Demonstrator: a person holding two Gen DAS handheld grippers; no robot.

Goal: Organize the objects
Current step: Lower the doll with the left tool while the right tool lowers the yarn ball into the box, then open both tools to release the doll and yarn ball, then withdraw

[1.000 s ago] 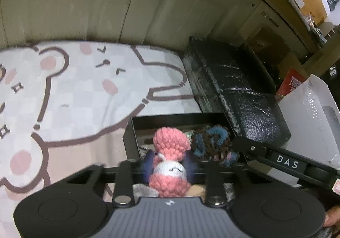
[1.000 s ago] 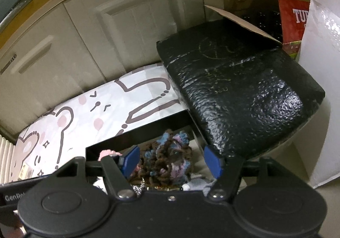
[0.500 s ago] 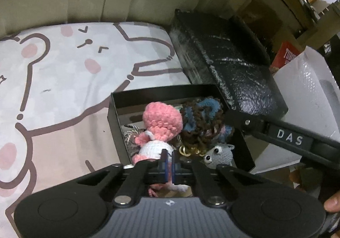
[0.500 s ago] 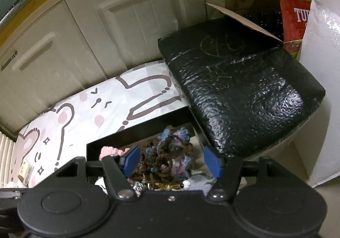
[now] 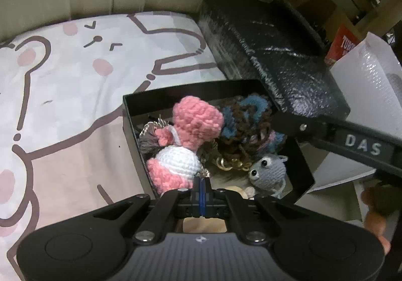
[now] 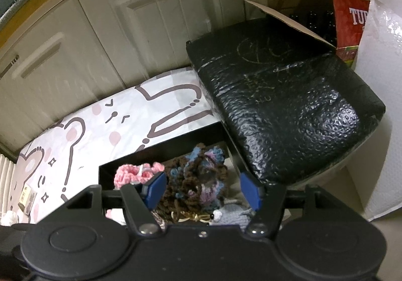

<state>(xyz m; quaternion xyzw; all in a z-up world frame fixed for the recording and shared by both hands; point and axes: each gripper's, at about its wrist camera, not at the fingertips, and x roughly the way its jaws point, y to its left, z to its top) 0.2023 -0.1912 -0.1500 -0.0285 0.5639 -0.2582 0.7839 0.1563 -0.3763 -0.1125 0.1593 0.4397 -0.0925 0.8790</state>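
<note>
Jaws fully closed, blue pads pressed flat together with nothing visibly between them: the left gripper [image 5: 201, 189], in the left wrist view, sits just at the near edge of the open black rectangular box [image 5: 130, 127]. Inside the box lie a pink-and-white crocheted doll [image 5: 187, 145], a brown, blue and purple crocheted bundle [image 5: 247, 127] to its right, and a small grey crocheted creature with button eyes [image 5: 270, 170] near the front corner. The box rests on a pale cloth printed with cartoon bears [image 5: 75, 85], beside a black bubble-wrapped package [image 5: 273, 55].

In the right wrist view, the right gripper [image 6: 202, 189] holds its jaws partly apart, flanking the crocheted bundle [image 6: 198, 178] without visibly pressing on it; contact cannot be told. The pink doll [image 6: 128, 174] lies to the left.
</note>
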